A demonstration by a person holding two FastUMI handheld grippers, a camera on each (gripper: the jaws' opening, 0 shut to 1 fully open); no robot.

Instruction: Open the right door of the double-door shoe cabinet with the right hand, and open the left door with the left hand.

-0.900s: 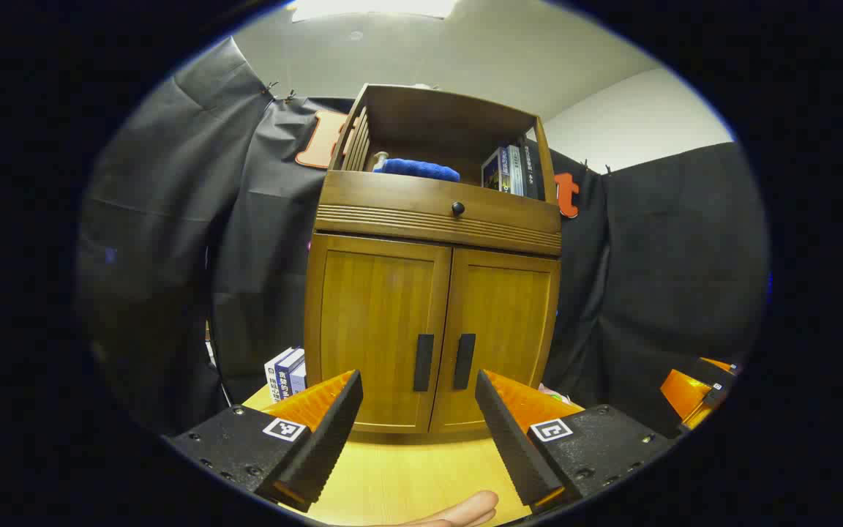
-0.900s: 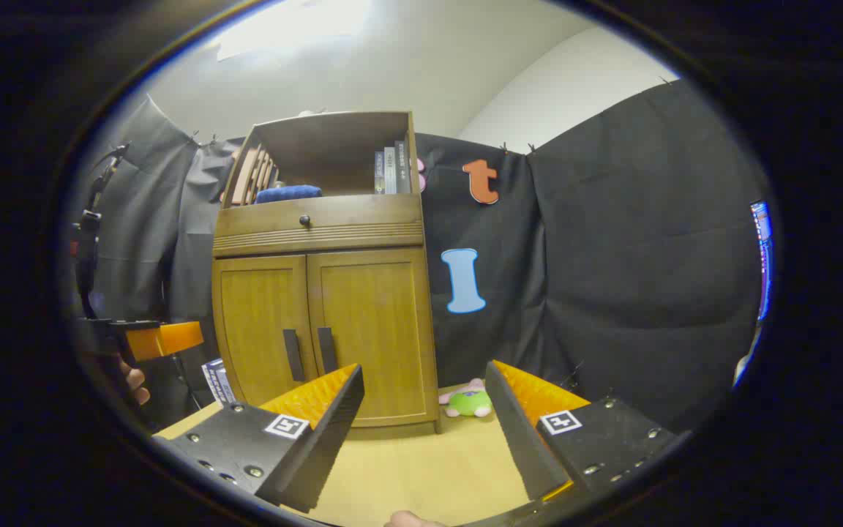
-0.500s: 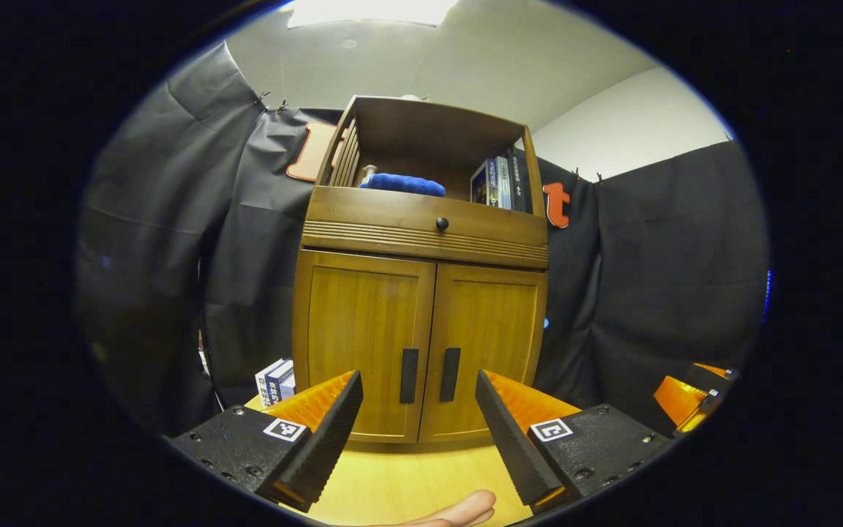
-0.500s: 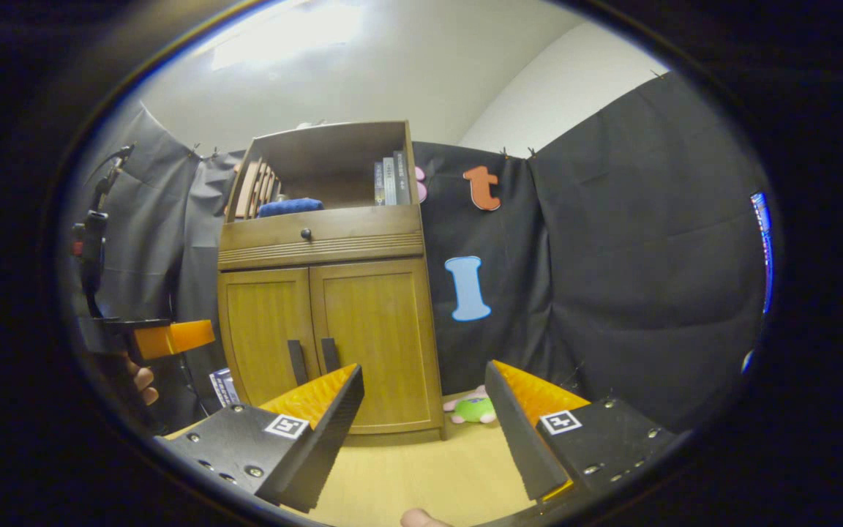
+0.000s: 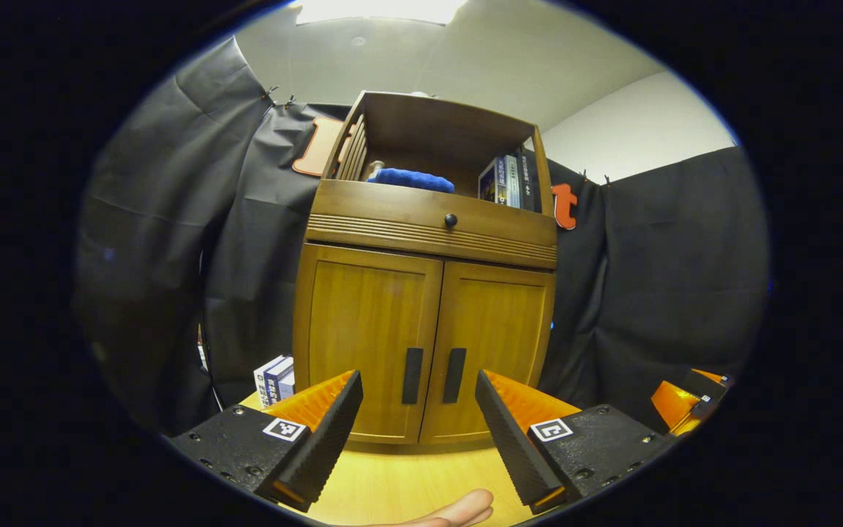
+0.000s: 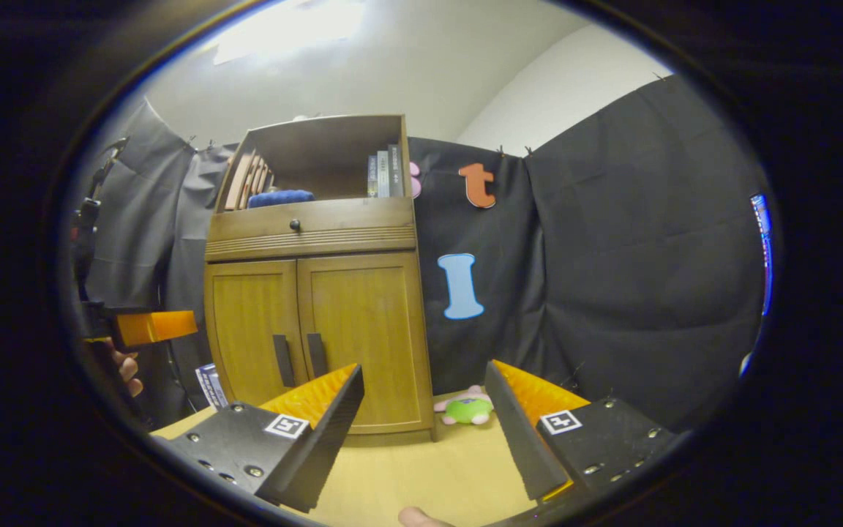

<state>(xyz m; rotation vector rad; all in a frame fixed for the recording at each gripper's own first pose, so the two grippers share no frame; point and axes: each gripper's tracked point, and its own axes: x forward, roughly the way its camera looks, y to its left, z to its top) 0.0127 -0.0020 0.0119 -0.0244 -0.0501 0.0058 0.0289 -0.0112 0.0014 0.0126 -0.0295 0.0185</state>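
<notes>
Approach stage: shoe cabinet [image 5: 425,293] stands shut on the table, both doors closed; left gripper [image 5: 418,417] and right gripper [image 6: 424,417], jaws apart, must next reach its handles

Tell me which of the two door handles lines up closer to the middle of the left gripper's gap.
The left handle. In the left gripper view it sits nearly midway between the left gripper fingers; the right handle stands nearer the right finger.
</notes>
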